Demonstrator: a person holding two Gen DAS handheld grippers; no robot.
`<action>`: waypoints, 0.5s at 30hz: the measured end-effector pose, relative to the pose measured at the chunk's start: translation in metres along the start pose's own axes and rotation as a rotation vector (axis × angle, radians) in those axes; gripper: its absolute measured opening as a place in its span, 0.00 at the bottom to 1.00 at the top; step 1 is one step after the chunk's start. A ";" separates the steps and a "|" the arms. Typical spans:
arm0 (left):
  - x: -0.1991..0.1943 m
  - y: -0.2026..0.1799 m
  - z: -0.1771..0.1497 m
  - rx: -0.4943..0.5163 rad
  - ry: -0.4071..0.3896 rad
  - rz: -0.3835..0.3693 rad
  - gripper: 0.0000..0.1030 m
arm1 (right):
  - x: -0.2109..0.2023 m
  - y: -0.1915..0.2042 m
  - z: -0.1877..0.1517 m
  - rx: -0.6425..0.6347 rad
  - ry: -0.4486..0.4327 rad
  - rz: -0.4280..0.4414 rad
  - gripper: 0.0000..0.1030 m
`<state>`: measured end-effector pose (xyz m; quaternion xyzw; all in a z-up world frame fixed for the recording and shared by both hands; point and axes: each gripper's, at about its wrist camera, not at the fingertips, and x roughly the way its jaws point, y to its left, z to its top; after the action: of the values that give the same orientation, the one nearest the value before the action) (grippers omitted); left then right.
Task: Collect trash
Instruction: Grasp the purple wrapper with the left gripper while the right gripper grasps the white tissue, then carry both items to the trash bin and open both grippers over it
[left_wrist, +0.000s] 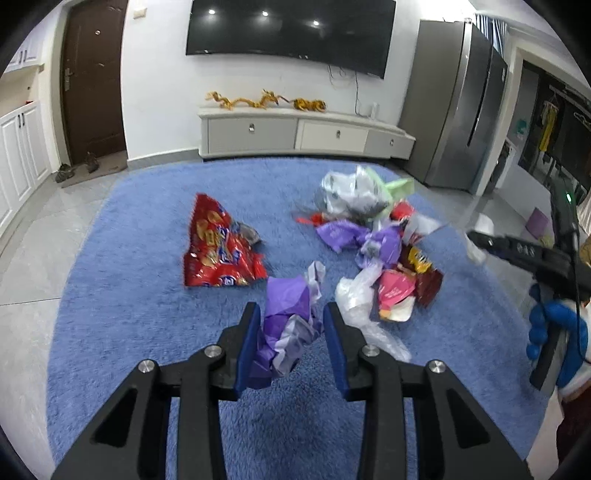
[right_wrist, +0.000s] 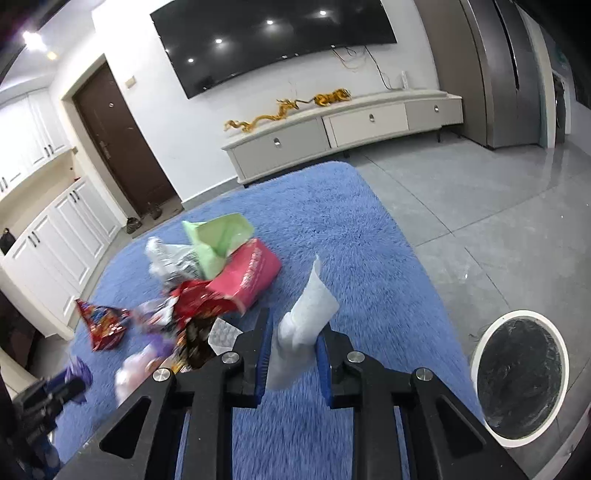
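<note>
Blue shag rug (left_wrist: 147, 314) covers the grey tiled floor before a television cabinet (left_wrist: 306, 134), strewn left to right with a red snack bag (left_wrist: 216, 251) near its middle and a heap of wrappers (left_wrist: 376, 236) toward its right edge. Left claw (left_wrist: 293, 332) is clamped on a crumpled purple wrapper (left_wrist: 286, 325). Right claw (right_wrist: 295, 343) pinches a white paper scrap (right_wrist: 304, 321), with a white-rimmed bin (right_wrist: 519, 374) just off the rug's right edge.

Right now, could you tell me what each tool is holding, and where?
Left tool: crumpled purple wrapper, pinched mid-body. Right tool: white paper, held by its lower part.
</note>
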<state>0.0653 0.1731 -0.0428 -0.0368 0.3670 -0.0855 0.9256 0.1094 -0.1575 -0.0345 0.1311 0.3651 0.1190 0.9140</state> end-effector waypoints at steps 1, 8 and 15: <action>-0.004 -0.002 0.001 -0.002 -0.005 -0.004 0.33 | -0.005 -0.001 -0.001 -0.005 -0.008 0.000 0.20; -0.018 -0.057 0.014 0.060 -0.020 -0.074 0.33 | -0.065 -0.031 -0.005 -0.013 -0.098 -0.056 0.20; 0.011 -0.162 0.039 0.159 0.035 -0.207 0.33 | -0.110 -0.114 -0.015 0.046 -0.135 -0.206 0.20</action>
<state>0.0784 0.0126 -0.0004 0.0007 0.3695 -0.2099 0.9052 0.0352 -0.2965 -0.0116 0.1214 0.3171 0.0073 0.9406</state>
